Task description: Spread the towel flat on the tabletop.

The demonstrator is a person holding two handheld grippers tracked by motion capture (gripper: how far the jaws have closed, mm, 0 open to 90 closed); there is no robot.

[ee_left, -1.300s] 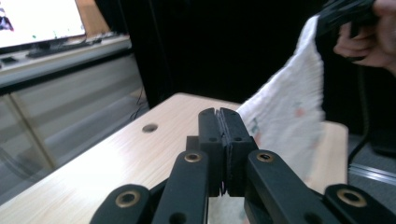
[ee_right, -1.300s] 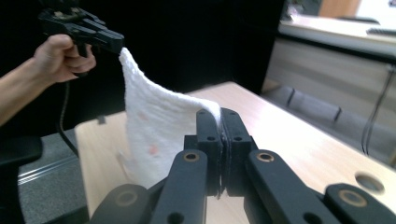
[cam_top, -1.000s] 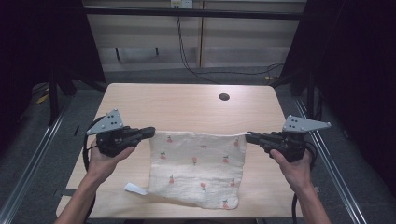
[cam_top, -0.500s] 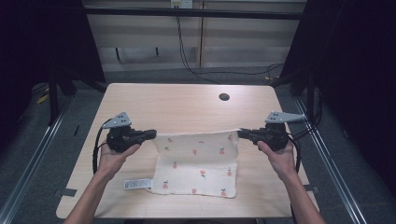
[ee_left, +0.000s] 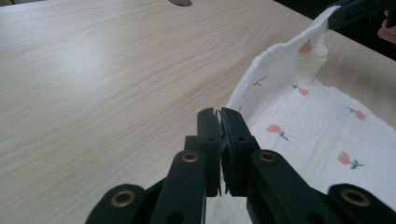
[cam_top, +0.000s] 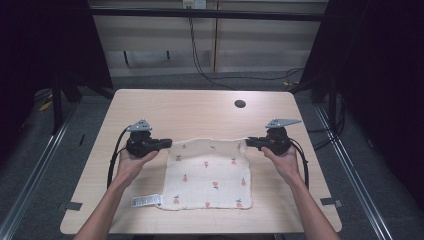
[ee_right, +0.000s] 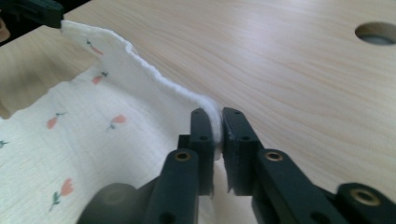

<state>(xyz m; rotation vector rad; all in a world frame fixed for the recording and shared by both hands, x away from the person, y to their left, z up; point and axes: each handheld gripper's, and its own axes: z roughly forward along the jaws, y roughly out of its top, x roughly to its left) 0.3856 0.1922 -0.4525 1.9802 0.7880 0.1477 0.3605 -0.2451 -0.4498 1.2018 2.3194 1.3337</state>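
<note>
Cloth (cam_top: 210,172) lowered flat, left corner (ee_left: 223,133) hidden between jaws

No words or numbers can be read here. A small white tag (cam_top: 146,201) sticks out from the near left corner of the cloth (cam_top: 210,175) and has dark print on it, but the print is too tiny and blurry to read.

Bare table (cam_top: 200,112) open beyond cloth (cam_top: 210,175), round hole (cam_top: 240,104) far side, label (cam_top: 146,201) near left edge.
</note>
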